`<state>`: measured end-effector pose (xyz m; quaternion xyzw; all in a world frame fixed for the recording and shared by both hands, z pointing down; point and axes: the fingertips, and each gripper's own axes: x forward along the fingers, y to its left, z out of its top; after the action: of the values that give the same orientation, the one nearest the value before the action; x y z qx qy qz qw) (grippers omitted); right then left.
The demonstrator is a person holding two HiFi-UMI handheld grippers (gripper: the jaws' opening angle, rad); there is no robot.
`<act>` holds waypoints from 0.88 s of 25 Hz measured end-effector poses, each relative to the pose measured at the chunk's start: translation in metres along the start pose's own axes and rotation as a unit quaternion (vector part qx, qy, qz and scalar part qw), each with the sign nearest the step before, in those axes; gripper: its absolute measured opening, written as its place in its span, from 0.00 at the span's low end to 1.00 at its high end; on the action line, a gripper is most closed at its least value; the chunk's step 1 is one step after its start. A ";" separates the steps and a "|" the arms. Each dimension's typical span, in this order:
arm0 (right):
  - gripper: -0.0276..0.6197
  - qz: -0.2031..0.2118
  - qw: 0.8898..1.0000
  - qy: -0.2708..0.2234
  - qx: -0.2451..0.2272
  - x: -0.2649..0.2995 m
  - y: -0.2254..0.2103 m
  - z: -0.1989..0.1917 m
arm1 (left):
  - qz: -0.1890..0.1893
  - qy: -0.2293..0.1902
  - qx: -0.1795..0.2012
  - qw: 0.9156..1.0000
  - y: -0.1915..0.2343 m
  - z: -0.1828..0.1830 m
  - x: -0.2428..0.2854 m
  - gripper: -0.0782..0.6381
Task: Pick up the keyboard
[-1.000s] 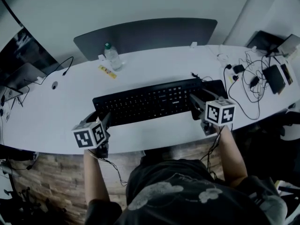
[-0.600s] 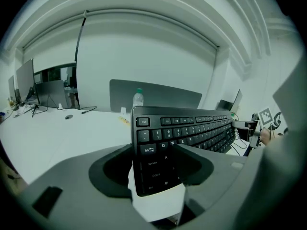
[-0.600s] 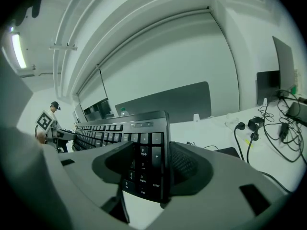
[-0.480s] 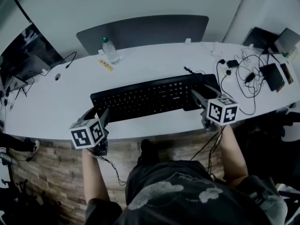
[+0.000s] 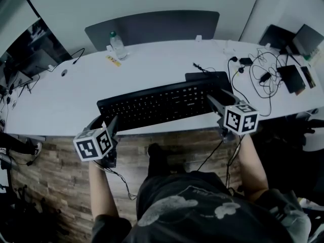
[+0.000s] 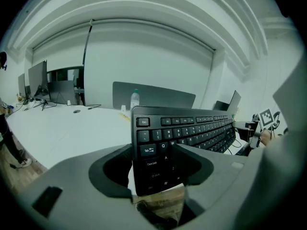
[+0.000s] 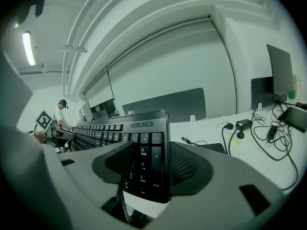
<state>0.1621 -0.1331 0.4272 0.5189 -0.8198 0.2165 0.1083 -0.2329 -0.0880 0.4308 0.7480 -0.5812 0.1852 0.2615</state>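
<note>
The black keyboard (image 5: 159,105) stretches crosswise over the near part of the white desk (image 5: 61,100), its front edge lying along the desk's front rim, and it is gripped at both ends. The left gripper (image 5: 105,125) has its jaws closed on the keyboard's left end; in the left gripper view the two dark pads of the left gripper (image 6: 153,152) press against that end at the Tab and Caps Lock keys, with the rows of keys running away to the right. The right gripper (image 5: 215,101) clamps the opposite end, and the right gripper view shows the right gripper (image 7: 144,162) pinching the number pad, the jaws standing fairly wide around the board's depth. The views do not settle whether the keyboard's underside touches the desk. Just behind its right end lies a dark mat (image 5: 207,76), and further right a tangle of cables (image 5: 263,75) with plugs and small devices spreads across the desk. A water bottle (image 5: 117,44) with a green cap stands near the far edge on the left, in front of a dark divider panel (image 5: 152,27), with a small yellow strip (image 5: 113,61) just beside it. Below the desk is a wood-patterned floor (image 5: 61,186).
</note>
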 end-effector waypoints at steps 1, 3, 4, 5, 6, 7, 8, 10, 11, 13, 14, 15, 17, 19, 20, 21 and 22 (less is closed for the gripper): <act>0.41 0.001 1.000 0.000 -0.001 -0.004 0.000 -0.002 | 0.004 0.000 0.000 1.000 -0.001 -0.004 -0.004 0.46; 0.41 0.004 1.000 0.001 -0.003 -0.012 0.001 -0.007 | 0.010 -0.001 0.000 1.000 -0.004 -0.012 -0.011 0.46; 0.41 0.005 1.000 0.001 -0.003 -0.016 0.002 -0.010 | 0.011 0.000 -0.002 1.000 -0.005 -0.017 -0.015 0.46; 0.41 0.006 1.000 0.002 -0.005 -0.019 0.003 -0.013 | 0.011 0.001 -0.005 1.000 -0.007 -0.022 -0.018 0.46; 0.41 0.007 1.000 0.002 -0.006 -0.022 0.005 -0.015 | 0.009 0.001 -0.009 1.000 -0.009 -0.027 -0.022 0.46; 0.41 0.009 1.000 0.002 -0.008 -0.026 0.007 -0.018 | 0.007 0.000 -0.011 1.000 -0.012 -0.030 -0.026 0.46; 0.41 0.010 1.000 0.002 -0.011 -0.029 0.008 -0.020 | 0.007 0.000 -0.013 1.000 -0.014 -0.034 -0.029 0.46; 0.41 0.012 1.000 0.001 -0.014 -0.034 0.010 -0.026 | 0.011 -0.001 -0.016 1.000 -0.016 -0.042 -0.036 0.46; 0.41 0.014 1.000 0.001 -0.014 -0.038 0.010 -0.029 | 0.013 -0.001 -0.018 1.000 -0.017 -0.046 -0.040 0.46; 0.41 0.018 1.000 0.002 -0.014 -0.044 0.011 -0.033 | 0.017 -0.003 -0.020 1.000 -0.020 -0.053 -0.047 0.46; 0.41 0.019 1.000 0.002 -0.014 -0.047 0.011 -0.035 | 0.019 -0.004 -0.021 1.000 -0.022 -0.056 -0.050 0.46; 0.41 0.020 1.000 0.001 -0.015 -0.049 0.012 -0.037 | 0.022 -0.005 -0.022 1.000 -0.023 -0.060 -0.053 0.46; 0.41 0.022 1.000 0.000 -0.018 -0.054 0.014 -0.041 | 0.025 -0.005 -0.023 0.999 -0.026 -0.066 -0.059 0.46; 0.41 0.024 1.000 0.002 -0.019 -0.059 0.015 -0.045 | 0.023 -0.006 -0.025 0.999 -0.031 -0.072 -0.064 0.46; 0.41 0.025 1.000 0.003 -0.019 -0.061 0.015 -0.047 | 0.023 -0.006 -0.026 0.999 -0.033 -0.075 -0.066 0.46; 0.41 0.026 0.999 0.004 -0.019 -0.063 0.014 -0.050 | 0.024 -0.005 -0.027 0.999 -0.035 -0.079 -0.068 0.46; 0.41 0.026 0.999 0.005 -0.019 -0.065 0.014 -0.052 | 0.025 -0.004 -0.028 0.999 -0.036 -0.081 -0.070 0.46</act>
<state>0.1757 -0.0516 0.4439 0.4938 -0.8366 0.2064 0.1169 -0.2140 0.0220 0.4487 0.7261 -0.6061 0.1722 0.2753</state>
